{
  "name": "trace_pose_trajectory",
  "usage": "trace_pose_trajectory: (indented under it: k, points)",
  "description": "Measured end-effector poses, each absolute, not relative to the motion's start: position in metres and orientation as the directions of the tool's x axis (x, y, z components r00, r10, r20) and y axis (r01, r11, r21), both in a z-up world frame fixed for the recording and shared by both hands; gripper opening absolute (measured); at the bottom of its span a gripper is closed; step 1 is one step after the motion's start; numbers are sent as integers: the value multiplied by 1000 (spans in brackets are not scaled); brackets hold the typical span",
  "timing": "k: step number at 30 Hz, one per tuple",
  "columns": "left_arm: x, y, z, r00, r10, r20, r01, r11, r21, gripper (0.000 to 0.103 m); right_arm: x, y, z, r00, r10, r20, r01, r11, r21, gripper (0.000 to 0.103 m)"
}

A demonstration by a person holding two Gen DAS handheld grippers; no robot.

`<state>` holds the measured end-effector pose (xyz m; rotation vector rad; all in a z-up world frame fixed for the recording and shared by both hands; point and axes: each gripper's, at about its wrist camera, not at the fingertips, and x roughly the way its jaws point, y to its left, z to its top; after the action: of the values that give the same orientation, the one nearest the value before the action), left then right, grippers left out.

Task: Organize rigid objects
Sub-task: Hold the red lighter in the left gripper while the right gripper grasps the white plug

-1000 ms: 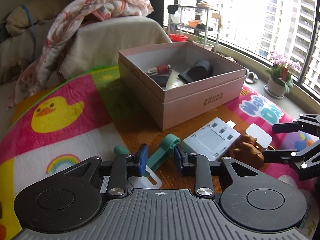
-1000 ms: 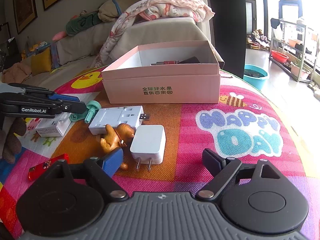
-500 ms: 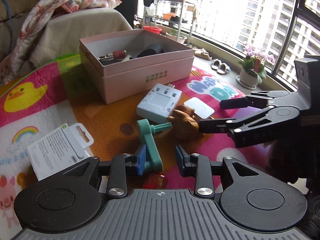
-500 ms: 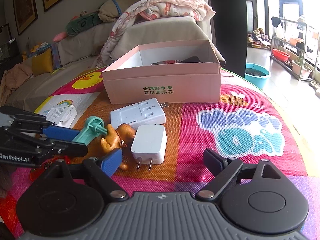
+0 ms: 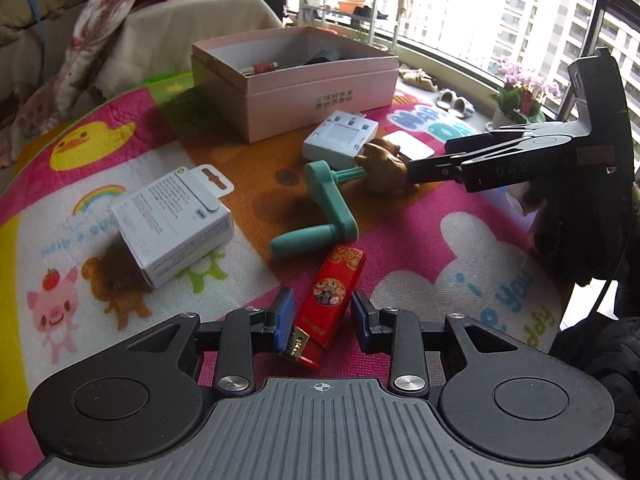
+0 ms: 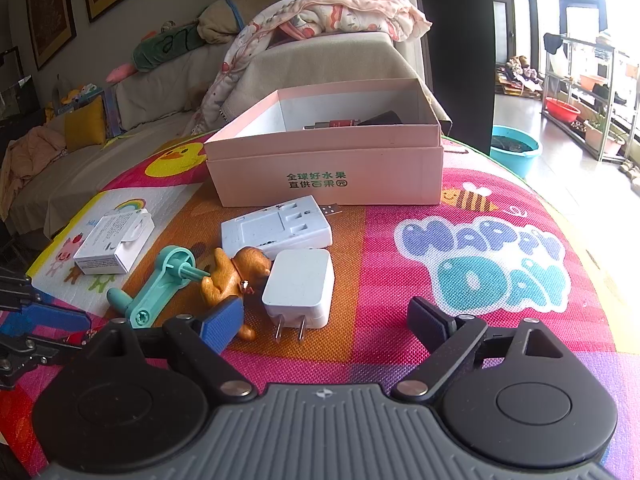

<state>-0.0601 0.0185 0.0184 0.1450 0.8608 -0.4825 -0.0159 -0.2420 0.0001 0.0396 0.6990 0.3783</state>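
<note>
A red lighter (image 5: 334, 286) lies on the colourful mat, its near end between the blue pads of my left gripper (image 5: 322, 310). The jaws stand part open around the lighter and it rests on the mat. Past it lie a teal crank handle (image 5: 328, 208), a brown dog figurine (image 5: 384, 164) and a white adapter block (image 5: 340, 140). My right gripper (image 6: 326, 320) is wide open and holds nothing. A white plug charger (image 6: 298, 288) lies just ahead between its fingers, and the dog figurine (image 6: 232, 272) is by its left finger. The pink box (image 6: 320, 176) stands open behind.
A small white carton (image 5: 172, 224) lies on the mat to the left. The pink box holds a red tube and a dark object. A sofa with blankets is behind the mat. Windows, a flower pot (image 5: 516, 108) and a blue basin (image 6: 514, 148) are beyond the mat's edge.
My left gripper has drawn back from the teal crank handle toward the near side of the mat, and the red lighter now lies between its fingers. The right gripper has stayed in place.
</note>
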Motion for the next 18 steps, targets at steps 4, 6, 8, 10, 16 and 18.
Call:
trace_pose_trajectory:
  k: [4,6,8,10,16,18]
  points:
    - [-61,16,17,566,-339,-751,471,881,-42,31,-15,-240,-1,694,358,-625,-335,929,160,92]
    - [-59,17,16,583,-337,-740,458,888,-44,27,-15,-239,-2,689,362,-628,-341,926,159,94]
    - [-52,18,15,599,-344,-723,432,899,-70,27,-14,-238,-2,684,367,-631,-348,924,160,96]
    - [-44,17,12,620,-348,-704,401,911,-97,27,-13,-238,-2,677,374,-634,-356,920,162,98]
    - [-23,5,7,676,-331,-658,338,933,-121,27,-10,-234,-2,648,382,-659,-396,908,136,103]
    - [-22,2,7,682,-327,-654,337,934,-115,27,-10,-231,-2,639,370,-674,-411,905,108,103]
